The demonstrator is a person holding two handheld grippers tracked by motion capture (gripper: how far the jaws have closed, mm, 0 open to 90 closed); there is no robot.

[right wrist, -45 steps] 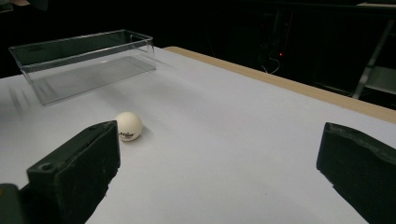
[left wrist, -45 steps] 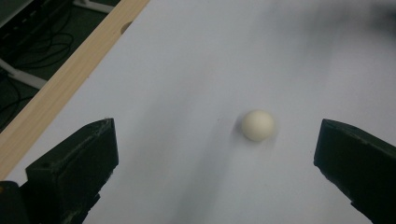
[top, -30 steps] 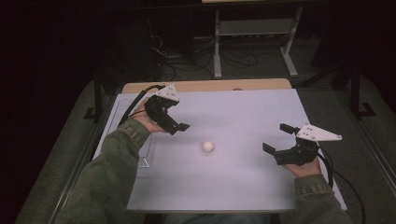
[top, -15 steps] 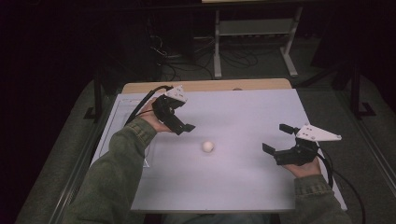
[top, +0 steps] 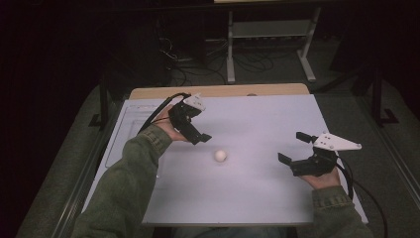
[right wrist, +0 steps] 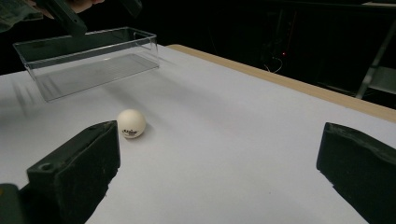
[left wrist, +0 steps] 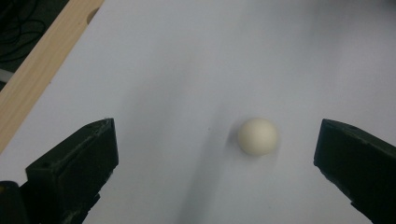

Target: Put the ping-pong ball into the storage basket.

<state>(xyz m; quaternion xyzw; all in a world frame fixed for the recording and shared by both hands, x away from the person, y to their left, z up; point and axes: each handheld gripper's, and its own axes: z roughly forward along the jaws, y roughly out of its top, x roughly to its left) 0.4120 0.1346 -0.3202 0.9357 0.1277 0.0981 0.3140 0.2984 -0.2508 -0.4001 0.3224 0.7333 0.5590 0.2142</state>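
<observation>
The left hand-held gripper [top: 202,137] has travelled across the worktop [top: 257,119] over the last second, moving right and toward the white ball [top: 220,155], its green-sleeved forearm [top: 130,176] stretching further in from the near edge; it now hangs just beside the ball, jaws spread wide, with the ball lying between them in the left gripper view

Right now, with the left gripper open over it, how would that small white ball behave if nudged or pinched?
The ball is round and rests free on the flat white table, so a nudge would probably send it rolling. Its printed logo suggests a table-tennis ball: likely very light and hollow. Its smooth surface may squirt out from the left gripper unless the jaws close centred.
</observation>
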